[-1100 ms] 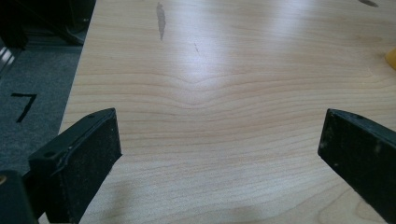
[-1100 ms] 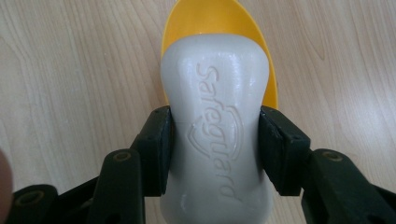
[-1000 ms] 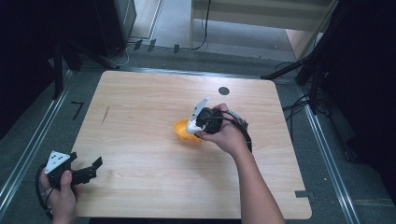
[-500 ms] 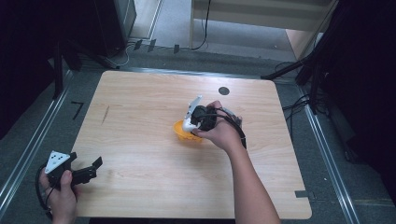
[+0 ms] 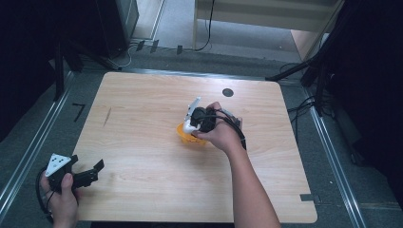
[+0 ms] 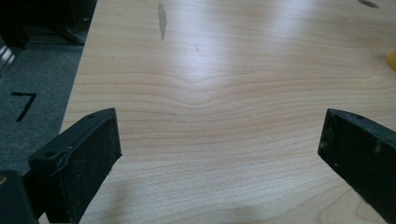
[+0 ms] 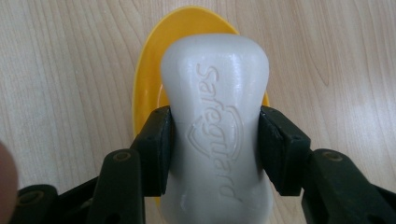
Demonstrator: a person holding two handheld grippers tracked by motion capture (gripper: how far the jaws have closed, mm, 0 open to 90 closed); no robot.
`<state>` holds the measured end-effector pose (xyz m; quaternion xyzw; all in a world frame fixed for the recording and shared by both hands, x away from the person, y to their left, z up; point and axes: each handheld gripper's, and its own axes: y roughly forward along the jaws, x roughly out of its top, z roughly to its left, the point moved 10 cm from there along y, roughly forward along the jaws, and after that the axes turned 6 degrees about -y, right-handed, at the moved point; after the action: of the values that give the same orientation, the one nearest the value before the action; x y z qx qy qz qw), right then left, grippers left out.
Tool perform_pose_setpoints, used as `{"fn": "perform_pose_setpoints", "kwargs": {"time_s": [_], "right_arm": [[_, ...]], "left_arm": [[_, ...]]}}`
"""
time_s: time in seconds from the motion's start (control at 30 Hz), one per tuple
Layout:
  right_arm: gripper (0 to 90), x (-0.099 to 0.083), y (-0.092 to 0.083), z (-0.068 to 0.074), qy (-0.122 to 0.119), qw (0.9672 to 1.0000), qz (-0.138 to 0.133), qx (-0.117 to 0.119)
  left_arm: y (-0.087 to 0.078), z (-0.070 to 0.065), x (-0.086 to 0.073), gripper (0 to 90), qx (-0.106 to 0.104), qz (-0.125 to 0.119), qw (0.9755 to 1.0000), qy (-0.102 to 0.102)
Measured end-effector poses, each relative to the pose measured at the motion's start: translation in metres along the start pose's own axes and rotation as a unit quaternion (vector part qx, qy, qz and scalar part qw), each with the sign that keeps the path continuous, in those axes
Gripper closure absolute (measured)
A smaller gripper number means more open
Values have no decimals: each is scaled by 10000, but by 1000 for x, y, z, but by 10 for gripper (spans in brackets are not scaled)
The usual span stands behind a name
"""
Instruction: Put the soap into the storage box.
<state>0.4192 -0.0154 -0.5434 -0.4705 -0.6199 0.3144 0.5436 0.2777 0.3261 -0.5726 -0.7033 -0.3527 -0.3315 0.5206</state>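
A white bar of soap [image 7: 215,126] with raised lettering is clamped across its waist by my right gripper [image 7: 215,149], jaws pressed to both its sides. Directly below it lies a yellow oval dish [image 7: 149,84]. From above, the right gripper [image 5: 197,122] hangs over the yellow dish [image 5: 185,134] near the table's middle, with the person's hand covering most of it. My left gripper [image 5: 92,172] rests at the table's near-left corner, jaws spread wide apart over bare wood [image 6: 219,144]. A sliver of the yellow dish [image 6: 391,60] peeks in at the right edge of the left gripper view.
The wooden table [image 5: 142,104] has a small dark round mark [image 5: 228,92] toward its back right and a grey smear [image 5: 107,116] at the left. Grey floor with rails and cables surrounds the table. A black "7" mark [image 6: 24,103] lies on the floor at the left.
The right hand with the soap has crept slightly back and left over the yellow dish. The left gripper has stayed in place.
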Motion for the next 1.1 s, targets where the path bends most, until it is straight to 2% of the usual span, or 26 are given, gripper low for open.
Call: {"fn": "perform_pose_setpoints", "kwargs": {"time_s": [0.17,0.23,0.27,0.37,0.47,0.83,1.1], "right_arm": [[502,0,3,0,-63,10000,20,37],[494,0,4,0,21,10000,55,-4],[486,0,4,-1,21,10000,33,-21],[449,6,-3,-5,155,9995,-258,-94],[448,7,-9,-6,187,9993,-295,-108],[446,-10,-21,-7,411,9983,-361,-184],[431,-30,-26,-4,592,9971,-410,-226]], "left_arm": [[0,0,0,0,3,3,10000,-2],[0,0,0,0,4,0,10000,-2],[0,0,0,0,2,1,10000,-4],[0,0,0,0,-5,-11,10000,-14],[0,0,0,0,0,-13,10000,-14],[0,0,0,0,0,-10,10000,-5],[0,0,0,0,-2,-10,10000,8]]}}
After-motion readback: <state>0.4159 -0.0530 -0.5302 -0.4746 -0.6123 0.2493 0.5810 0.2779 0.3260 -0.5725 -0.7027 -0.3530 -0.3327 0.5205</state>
